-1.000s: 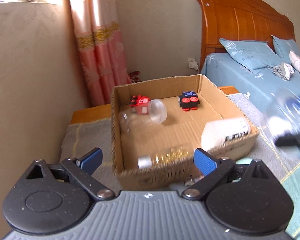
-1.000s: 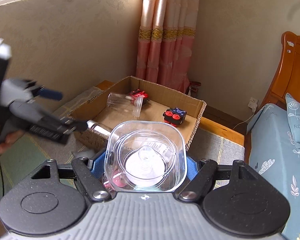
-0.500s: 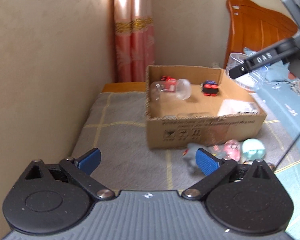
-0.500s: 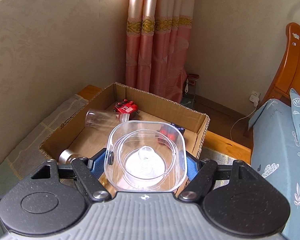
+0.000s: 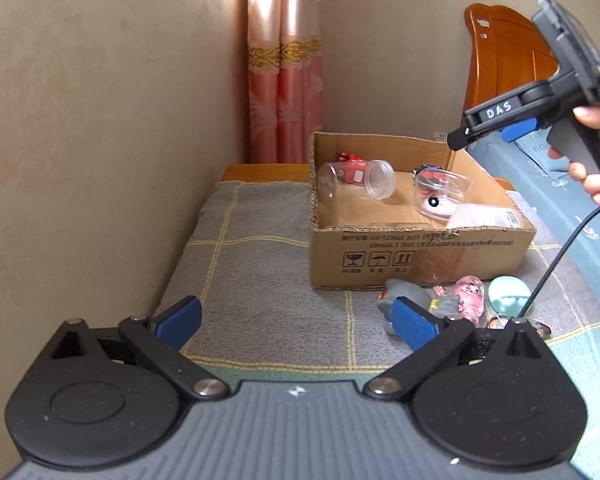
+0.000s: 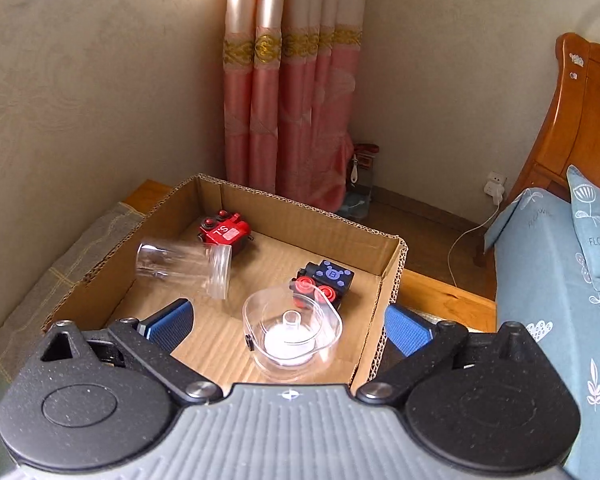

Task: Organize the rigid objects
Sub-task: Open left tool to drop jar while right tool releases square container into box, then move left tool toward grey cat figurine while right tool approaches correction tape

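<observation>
Toys (image 5: 452, 304) lie just right of my left tongs (image 5: 296, 324), wide and empty; right tongs (image 6: 288, 322) have just opened, nothing between them.

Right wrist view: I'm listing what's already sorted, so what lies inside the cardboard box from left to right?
Clear jar lying on its side → clear square container → black toy block with red knobs.

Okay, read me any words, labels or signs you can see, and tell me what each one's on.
"DAS": right gripper
"SL": red toy
"B": black toy
"FLOWER": pillow
Fragile, umbrella and arrows signs: box
Print line above the signs and the white packet's label: too small to read.
</observation>
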A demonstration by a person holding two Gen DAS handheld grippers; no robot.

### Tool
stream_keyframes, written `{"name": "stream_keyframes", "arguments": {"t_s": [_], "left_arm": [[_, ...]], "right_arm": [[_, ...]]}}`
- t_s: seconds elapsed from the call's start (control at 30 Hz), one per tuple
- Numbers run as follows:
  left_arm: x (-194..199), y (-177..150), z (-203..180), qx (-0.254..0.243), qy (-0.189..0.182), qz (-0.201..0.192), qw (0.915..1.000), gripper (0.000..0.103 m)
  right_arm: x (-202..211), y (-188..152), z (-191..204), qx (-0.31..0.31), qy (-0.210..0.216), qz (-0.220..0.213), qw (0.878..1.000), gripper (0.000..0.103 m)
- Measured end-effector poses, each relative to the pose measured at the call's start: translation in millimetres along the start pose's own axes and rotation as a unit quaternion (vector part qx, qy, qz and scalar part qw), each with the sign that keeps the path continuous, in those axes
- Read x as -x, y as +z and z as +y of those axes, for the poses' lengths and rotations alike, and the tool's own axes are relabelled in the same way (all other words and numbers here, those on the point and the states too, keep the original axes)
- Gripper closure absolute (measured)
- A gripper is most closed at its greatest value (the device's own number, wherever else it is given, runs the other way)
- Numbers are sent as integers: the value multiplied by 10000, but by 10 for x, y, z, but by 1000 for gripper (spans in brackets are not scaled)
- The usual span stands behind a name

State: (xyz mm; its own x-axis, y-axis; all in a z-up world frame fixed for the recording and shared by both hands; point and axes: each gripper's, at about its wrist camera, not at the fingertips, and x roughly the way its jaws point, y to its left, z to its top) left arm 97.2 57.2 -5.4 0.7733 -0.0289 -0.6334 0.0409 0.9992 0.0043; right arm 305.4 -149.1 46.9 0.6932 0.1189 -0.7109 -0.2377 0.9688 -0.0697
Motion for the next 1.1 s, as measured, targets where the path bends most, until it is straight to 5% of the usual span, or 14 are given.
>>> {"name": "stream_keyframes", "arguments": {"t_s": [0.33,1.1], "left_arm": [[52,-24,-102,-60,-90,-11,9999,2],[-62,-116,-245,-251,-328,220,9989,2]], "right_arm": [[371,-217,37,-195,11,-53,9998,0],[351,-1873,386,-1383,-650,406,9874,0]]}}
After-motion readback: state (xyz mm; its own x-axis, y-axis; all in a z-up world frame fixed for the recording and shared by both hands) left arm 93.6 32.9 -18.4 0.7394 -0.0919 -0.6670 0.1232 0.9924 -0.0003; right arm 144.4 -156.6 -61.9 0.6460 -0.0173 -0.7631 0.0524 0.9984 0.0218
